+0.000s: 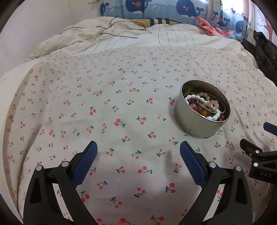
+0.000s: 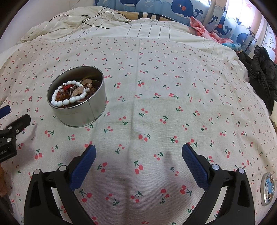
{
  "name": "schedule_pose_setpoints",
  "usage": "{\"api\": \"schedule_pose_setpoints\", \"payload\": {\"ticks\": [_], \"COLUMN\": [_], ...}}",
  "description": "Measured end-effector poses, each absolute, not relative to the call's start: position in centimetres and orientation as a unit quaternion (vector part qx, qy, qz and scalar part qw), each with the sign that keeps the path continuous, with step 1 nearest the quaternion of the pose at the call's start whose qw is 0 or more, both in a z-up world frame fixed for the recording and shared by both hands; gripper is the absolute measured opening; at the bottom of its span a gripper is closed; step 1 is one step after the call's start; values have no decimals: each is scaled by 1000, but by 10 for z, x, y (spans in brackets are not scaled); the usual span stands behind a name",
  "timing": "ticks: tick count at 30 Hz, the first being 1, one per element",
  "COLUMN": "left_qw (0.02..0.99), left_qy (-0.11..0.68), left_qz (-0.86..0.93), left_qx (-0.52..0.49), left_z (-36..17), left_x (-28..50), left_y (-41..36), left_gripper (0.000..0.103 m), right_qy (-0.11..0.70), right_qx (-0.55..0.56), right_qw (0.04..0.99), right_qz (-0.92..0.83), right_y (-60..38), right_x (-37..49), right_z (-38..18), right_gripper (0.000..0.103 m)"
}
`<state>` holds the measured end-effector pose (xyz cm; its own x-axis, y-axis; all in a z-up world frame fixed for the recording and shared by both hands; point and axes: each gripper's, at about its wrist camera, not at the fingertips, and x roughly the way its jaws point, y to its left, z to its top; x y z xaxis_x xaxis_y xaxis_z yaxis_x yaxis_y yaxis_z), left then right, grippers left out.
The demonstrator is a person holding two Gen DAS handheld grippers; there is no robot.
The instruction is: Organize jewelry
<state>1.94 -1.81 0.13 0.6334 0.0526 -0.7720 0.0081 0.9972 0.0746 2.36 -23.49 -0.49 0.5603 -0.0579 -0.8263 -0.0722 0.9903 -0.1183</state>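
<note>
The round metal tin (image 1: pixel 201 119) stands upright on the bed, on the cherry-print sheet (image 1: pixel 121 107), with its top open and a heap of bracelets inside. A white bead bracelet (image 2: pixel 69 97) lies on top of the heap, a pale pink bead bracelet (image 2: pixel 81 89) rests against it, and amber-brown beads show underneath. In my left view the tin sits ahead and to the right of my left gripper (image 1: pixel 138 152); in my right view it sits ahead and to the left of my right gripper (image 2: pixel 138 154), so it lies between the two, well apart from both. My left fingers (image 1: pixel 84 164) are spread wide with nothing between them, only sheet below. My right fingers (image 2: pixel 194 164) are spread just as wide and hold nothing. Each gripper shows at the edge of the other's view, near the tin. At the far right edge of my right view a small round lid (image 2: pixel 268 188) with a coloured picture lies flat on the sheet. Beyond the sheet a striped cream blanket (image 1: pixel 121 36) is bunched up with a thin black cord (image 1: pixel 119 26) across it, and whale-print fabric (image 1: pixel 155 8) hangs behind.
</note>
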Motion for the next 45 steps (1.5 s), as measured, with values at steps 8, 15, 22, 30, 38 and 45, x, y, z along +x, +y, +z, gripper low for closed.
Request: {"api": "schedule_pose_setpoints", "payload": {"ticks": [8, 15, 22, 30, 38, 45], "left_qw": [894, 891, 889, 888, 887, 886], "left_qy": [447, 453, 456, 460, 461, 463], "left_qz": [18, 20, 19, 19, 19, 19], "left_qx": [28, 25, 24, 23, 22, 22], "left_z": [0, -2, -3, -4, -5, -5], "left_x": [27, 28, 28, 29, 29, 29], "left_y": [-16, -15, -15, -15, -16, -15], "left_gripper": [93, 93, 93, 93, 93, 93], "right_qy": [470, 471, 471, 471, 471, 471], "right_qx": [-69, -70, -70, -71, -71, -71], "right_qw": [880, 880, 879, 879, 879, 879], "right_qz": [5, 6, 6, 6, 6, 6], "right_y": [-234, -235, -235, -235, -235, -235], "right_x": [22, 25, 25, 24, 24, 24], "right_z": [-7, -7, -6, -6, -5, -5], "right_gripper": [95, 95, 95, 95, 95, 95]}}
